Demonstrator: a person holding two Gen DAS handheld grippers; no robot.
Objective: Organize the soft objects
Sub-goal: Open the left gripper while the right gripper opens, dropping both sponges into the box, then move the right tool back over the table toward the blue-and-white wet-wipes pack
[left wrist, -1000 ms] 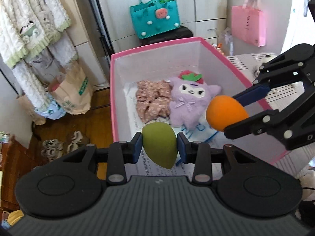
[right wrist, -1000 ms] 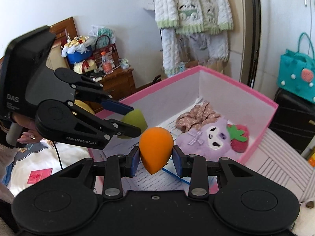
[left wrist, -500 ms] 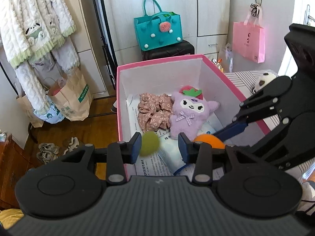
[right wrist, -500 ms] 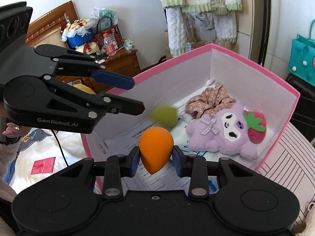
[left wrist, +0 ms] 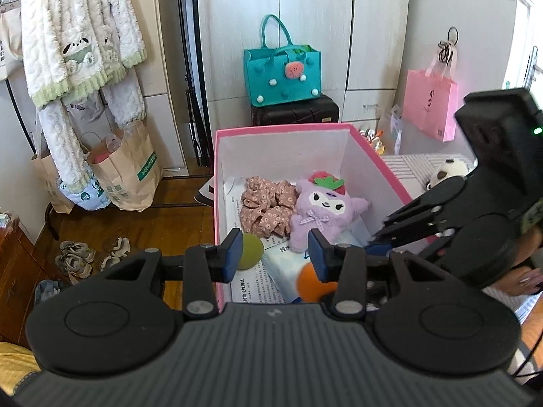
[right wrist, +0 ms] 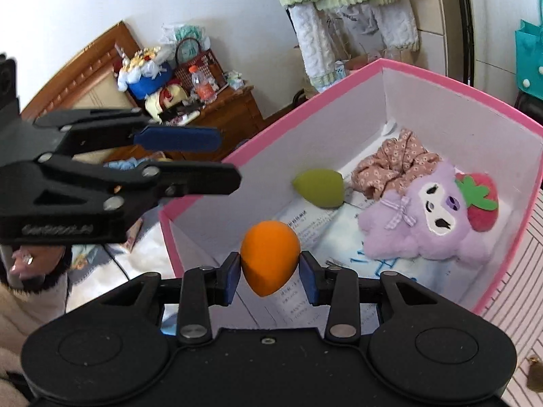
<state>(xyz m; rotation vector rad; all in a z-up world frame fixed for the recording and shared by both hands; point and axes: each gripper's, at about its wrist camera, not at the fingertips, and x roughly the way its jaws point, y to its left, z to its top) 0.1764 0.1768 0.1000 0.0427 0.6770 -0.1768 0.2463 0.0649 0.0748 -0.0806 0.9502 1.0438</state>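
Note:
A pink-rimmed box (left wrist: 281,130) (right wrist: 458,84) holds a purple plush (left wrist: 322,210) (right wrist: 431,224) and a floral fabric piece (left wrist: 268,207) (right wrist: 393,166) on printed papers. A green egg-shaped sponge (left wrist: 251,251) (right wrist: 319,188) lies loose on the box floor by the near wall. My left gripper (left wrist: 275,252) (right wrist: 227,161) hangs open above the box's near corner, nothing between its pads. My right gripper (right wrist: 270,268) has an orange egg-shaped sponge (right wrist: 270,257) (left wrist: 310,279) between its blue pads; the jaws are opening, the pads still touching its sides, over the box's near end.
Beyond the box stand a teal bag (left wrist: 281,74) on a dark case, a pink bag (left wrist: 429,108) on a hook, paper bags (left wrist: 125,176) and shoes (left wrist: 78,257) on the wooden floor. A panda toy (left wrist: 448,171) lies on striped bedding. A cluttered wooden dresser (right wrist: 220,108) stands left.
The left gripper opened and let the green sponge fall; it now lies on the box floor. The left gripper rose and pulled back. The right gripper moved over the box, its pads spreading slightly.

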